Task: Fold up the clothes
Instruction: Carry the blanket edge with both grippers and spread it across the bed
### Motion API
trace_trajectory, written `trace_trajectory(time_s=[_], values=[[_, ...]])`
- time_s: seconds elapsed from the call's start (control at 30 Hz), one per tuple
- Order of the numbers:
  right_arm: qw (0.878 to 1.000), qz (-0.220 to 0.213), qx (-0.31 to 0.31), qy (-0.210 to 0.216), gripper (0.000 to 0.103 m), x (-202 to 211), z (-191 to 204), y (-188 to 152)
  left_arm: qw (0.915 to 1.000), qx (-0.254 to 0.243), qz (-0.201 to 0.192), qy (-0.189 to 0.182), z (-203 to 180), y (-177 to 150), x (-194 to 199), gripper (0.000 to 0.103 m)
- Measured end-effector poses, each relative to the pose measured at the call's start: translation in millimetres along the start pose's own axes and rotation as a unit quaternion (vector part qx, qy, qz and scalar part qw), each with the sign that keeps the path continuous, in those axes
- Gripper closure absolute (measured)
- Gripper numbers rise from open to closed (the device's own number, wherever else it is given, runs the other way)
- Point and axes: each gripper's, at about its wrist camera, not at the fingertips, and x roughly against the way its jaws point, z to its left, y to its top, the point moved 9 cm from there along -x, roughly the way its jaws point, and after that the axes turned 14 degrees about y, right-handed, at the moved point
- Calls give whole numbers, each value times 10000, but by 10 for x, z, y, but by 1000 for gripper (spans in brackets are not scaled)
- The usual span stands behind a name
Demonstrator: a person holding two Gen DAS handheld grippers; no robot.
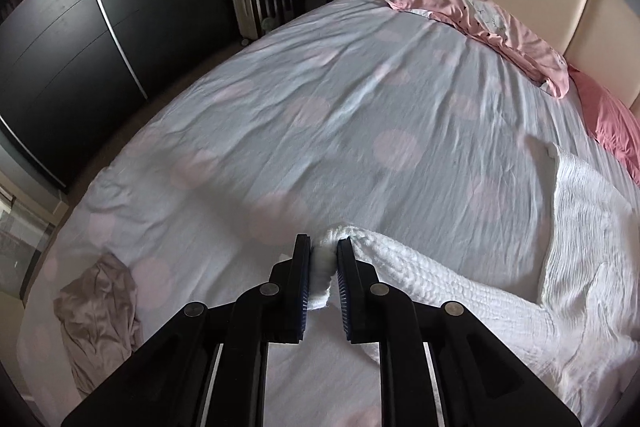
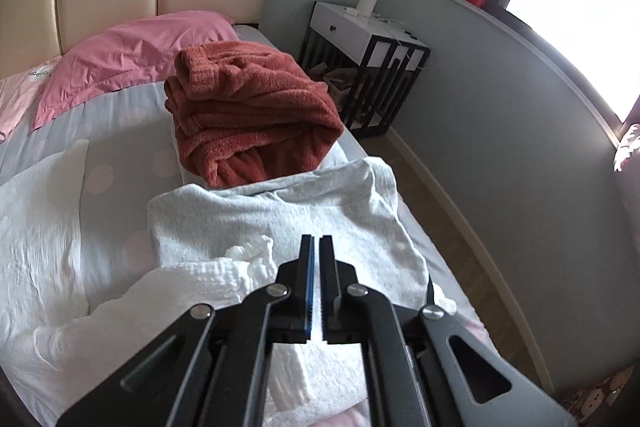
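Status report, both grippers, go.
Left gripper clamped on white textured garment. Right gripper shut, grip on fabric unclear. Folded rust robe ahead; beige garment lies left.

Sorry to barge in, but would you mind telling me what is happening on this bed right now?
A person is folding laundry with a pair of handheld tongs. The left tongs are shut on a bunched edge of the white crinkled cotton garment spread over the grey dotted bedsheet. The right tongs are closed over the same white cloth, though whether they pinch it is unclear. A rust-red fleece robe already sits folded near the pink pillow.
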Motion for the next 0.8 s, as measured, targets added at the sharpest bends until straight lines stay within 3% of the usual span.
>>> trace_trajectory(time_s=[0.03, 0.13, 0.3, 0.4, 0.6, 0.8], values=[[10000, 1, 12, 47, 99, 14, 16, -28, 10000, -17, 34, 4, 6, -18, -14, 73], [9996, -23, 138, 226, 99, 99, 124, -109, 10000, -91, -4, 23, 15, -42, 14, 59], [9937, -5, 838, 744, 98, 294, 644, -317, 9969, -667, -381, -150, -154, -59, 356, 57], [9811, 226, 1566, 1111, 98, 365, 1083, -580, 9870, -1376, -651, -510, -446, -199, 663, 57], [9461, 702, 2736, 1583, 98, 385, 1850, -1211, 9469, -2892, -979, -1006, -1061, -738, 1094, 57], [9165, 1434, 3245, 1848, 98, 243, 2275, -1920, 8881, -4321, -1019, -1192, -1544, -1407, 1256, 57]])
